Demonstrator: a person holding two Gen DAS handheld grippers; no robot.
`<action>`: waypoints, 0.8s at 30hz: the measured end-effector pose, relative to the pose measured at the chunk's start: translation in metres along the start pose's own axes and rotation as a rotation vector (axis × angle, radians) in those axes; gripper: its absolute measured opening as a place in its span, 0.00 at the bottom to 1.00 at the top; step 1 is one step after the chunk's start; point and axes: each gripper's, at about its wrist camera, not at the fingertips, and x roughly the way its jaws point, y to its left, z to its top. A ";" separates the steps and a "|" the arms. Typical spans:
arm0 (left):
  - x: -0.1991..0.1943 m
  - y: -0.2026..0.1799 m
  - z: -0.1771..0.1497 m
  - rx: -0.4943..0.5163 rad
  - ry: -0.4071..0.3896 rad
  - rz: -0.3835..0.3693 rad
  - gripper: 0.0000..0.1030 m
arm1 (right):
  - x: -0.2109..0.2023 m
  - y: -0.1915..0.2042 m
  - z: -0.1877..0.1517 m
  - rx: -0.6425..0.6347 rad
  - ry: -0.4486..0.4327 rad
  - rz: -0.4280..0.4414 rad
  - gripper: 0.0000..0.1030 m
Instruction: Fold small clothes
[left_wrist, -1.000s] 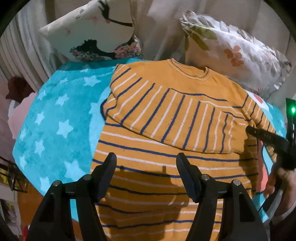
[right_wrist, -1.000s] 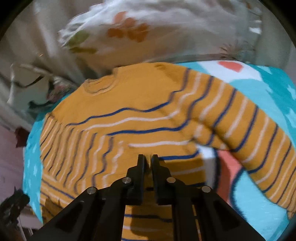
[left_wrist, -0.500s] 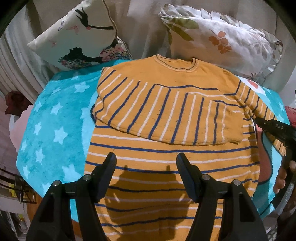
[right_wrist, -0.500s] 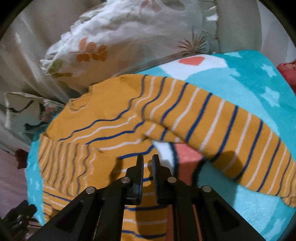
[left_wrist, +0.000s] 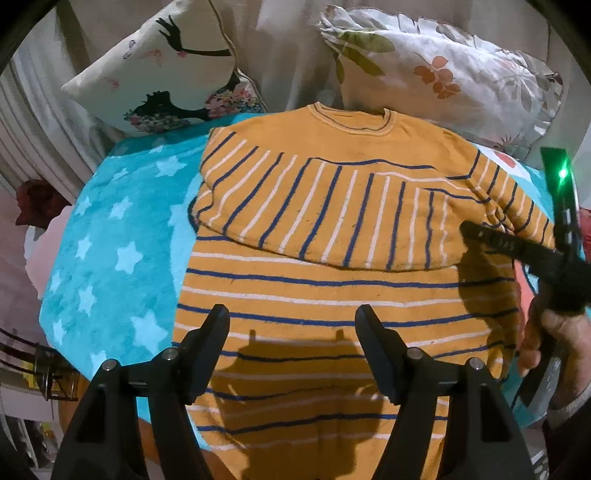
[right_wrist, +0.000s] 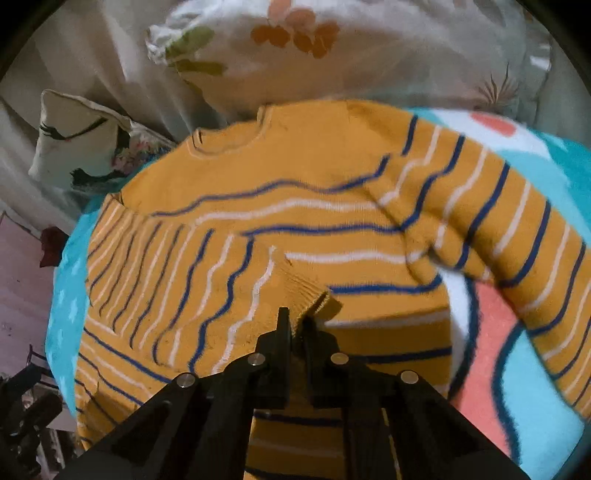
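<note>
The orange striped sweater (left_wrist: 332, 266) lies flat on a blue star blanket (left_wrist: 110, 236), with its neck toward the two pillows, the leaf pillow (left_wrist: 443, 74) and the lady pillow (left_wrist: 166, 74). One sleeve is folded across the chest. The other sleeve (right_wrist: 517, 221) sticks out to the side over the blanket.

The right gripper (right_wrist: 297, 325) has its fingers together, pinching the cuff (right_wrist: 317, 301) of the folded sleeve. Only a small bit of cloth sits between them. The left gripper (left_wrist: 291, 332) has its fingers apart and slowly opening wider, with nothing between them. It hangs over the bottom part of the sweater.

What could go wrong? The pinch on the cuff is small, so I think the cloth could slip out if the hand (left_wrist: 546, 339) pulls fast. Then the sleeve would flop down crooked.

If the right gripper pulls too hard, the whole sweater could slide on the soft blanket and get wrinkles. The neat fold across the chest could come undone.

The knit is stretchy, so a strong tug could also bunch it up near the cuff.

The left gripper holds nothing down, so nothing stops the sweater from moving. The sleeve that sticks out could get trapped under the next fold and make a lump.
</note>
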 end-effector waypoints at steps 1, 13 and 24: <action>0.000 0.001 0.000 -0.004 0.001 0.001 0.68 | -0.002 -0.002 0.003 0.011 -0.011 -0.007 0.06; 0.008 -0.005 0.006 0.008 0.026 -0.034 0.68 | -0.021 -0.044 0.007 0.154 -0.048 -0.043 0.09; 0.018 -0.039 0.012 0.083 0.049 -0.130 0.68 | -0.092 -0.128 -0.055 0.371 -0.123 -0.062 0.28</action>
